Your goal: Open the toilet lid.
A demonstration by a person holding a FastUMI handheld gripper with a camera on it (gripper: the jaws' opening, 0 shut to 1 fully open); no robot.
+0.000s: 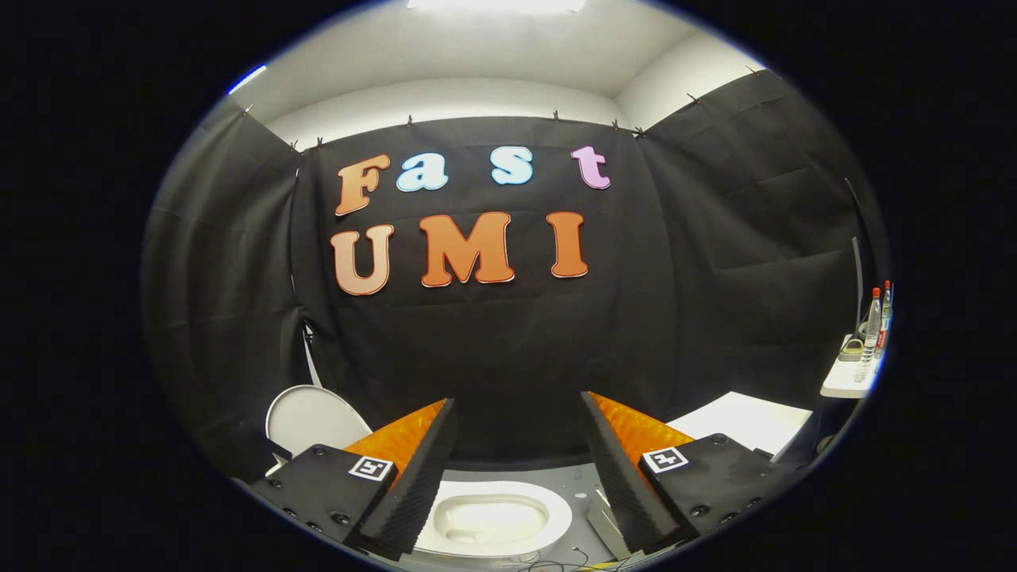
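A small white toilet (493,520) sits low between my two fingers, its bowl showing from above with the rim uncovered. A white rounded lid (314,417) stands upright to the left of the bowl, beyond my left finger. That finger hides where the lid meets the bowl. My gripper (516,413) is open, its black foam-faced fingers (421,469) spread wide above the toilet, with nothing between them and touching nothing.
The toilet rests on a grey surface (576,481). A grey block (604,520) lies beside my right finger and thin cables run along the front. A white tabletop (747,421) is at the right, and past it a small white shelf (842,385) holds bottles (872,330).
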